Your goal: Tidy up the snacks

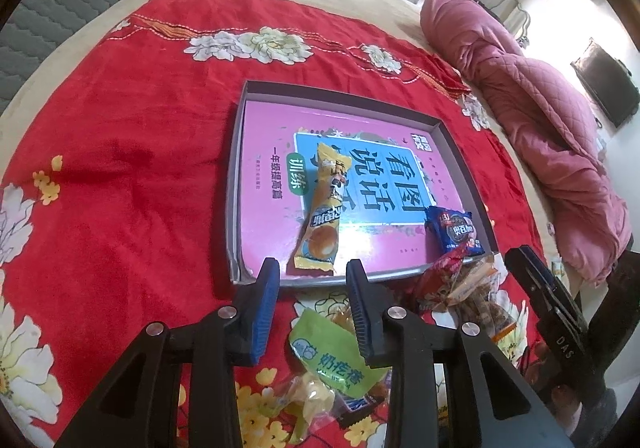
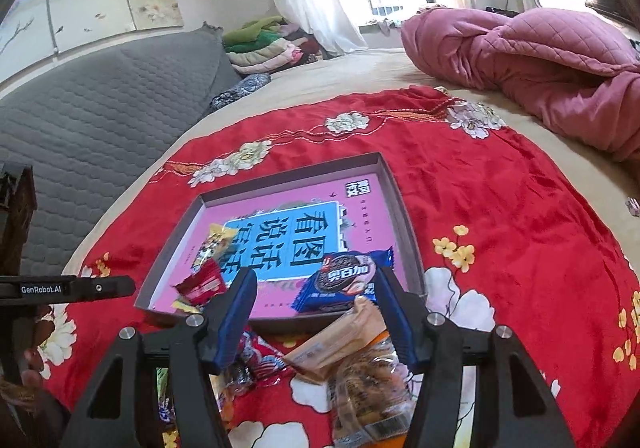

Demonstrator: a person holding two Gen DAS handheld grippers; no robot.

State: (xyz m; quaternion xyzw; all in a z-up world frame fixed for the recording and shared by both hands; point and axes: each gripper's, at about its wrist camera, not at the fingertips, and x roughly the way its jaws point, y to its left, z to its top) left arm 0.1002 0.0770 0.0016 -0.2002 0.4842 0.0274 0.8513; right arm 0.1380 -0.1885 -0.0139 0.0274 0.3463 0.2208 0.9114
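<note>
From your left wrist, your left gripper (image 1: pixel 312 268) hangs wide open and empty; lower it onto the crinkly green packet (image 1: pixel 336 356) at six o'clock. The shallow cardboard tray (image 1: pixel 236 183) holds two glossy packets. From your right wrist, your right gripper (image 2: pixel 316 280) gapes empty above loose wrappers (image 2: pixel 340 344) at six o'clock.

one tray (image 1: pixel 448 139), two snack packets (image 1: pixel 320 207) inside.
</note>
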